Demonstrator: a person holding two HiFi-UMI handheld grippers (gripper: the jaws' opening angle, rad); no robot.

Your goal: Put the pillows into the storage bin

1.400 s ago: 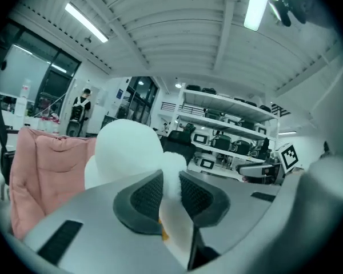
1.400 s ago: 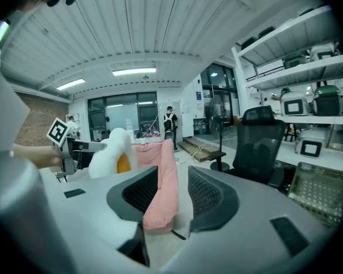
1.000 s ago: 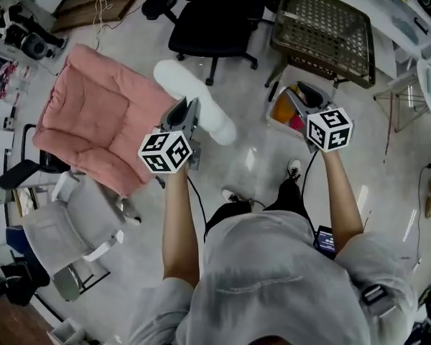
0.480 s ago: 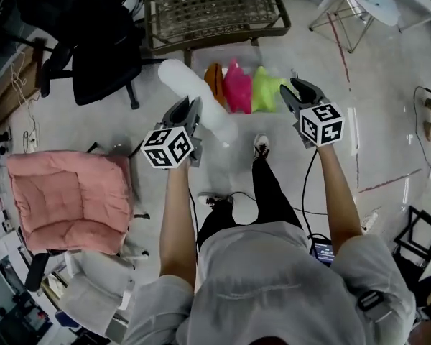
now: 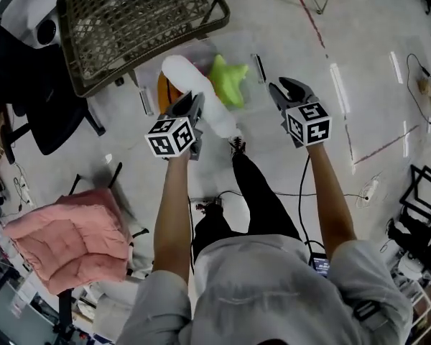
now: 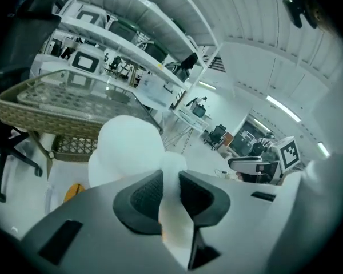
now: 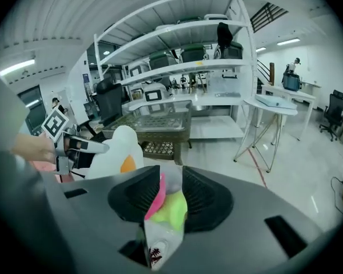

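Observation:
My left gripper [image 5: 192, 105] is shut on one end of a long white pillow [image 5: 201, 95], which sticks out ahead over the clear storage bin [image 5: 257, 65] on the floor. In the left gripper view the pillow [image 6: 128, 150] is pinched between the pads of that gripper [image 6: 170, 182]. A green star pillow [image 5: 228, 81] and an orange pillow [image 5: 163, 92] lie in the bin. My right gripper [image 5: 286, 88] hangs just right of the bin, slightly open and holding nothing. Through the gap of the right gripper [image 7: 170, 182] I see a pink pillow [image 7: 156, 197] and the green one [image 7: 175, 210].
A wicker basket [image 5: 136, 20] stands behind the bin at the upper left. A black office chair [image 5: 29, 99] is at the left, and a pink cushion [image 5: 65, 239] rests on a chair at the lower left. Cables and a power strip [image 5: 371, 188] lie on the floor at the right.
The view has swung away from the pink cushion toward the bin, which now lies straight ahead under the white pillow. Neither gripper's jaws have changed.

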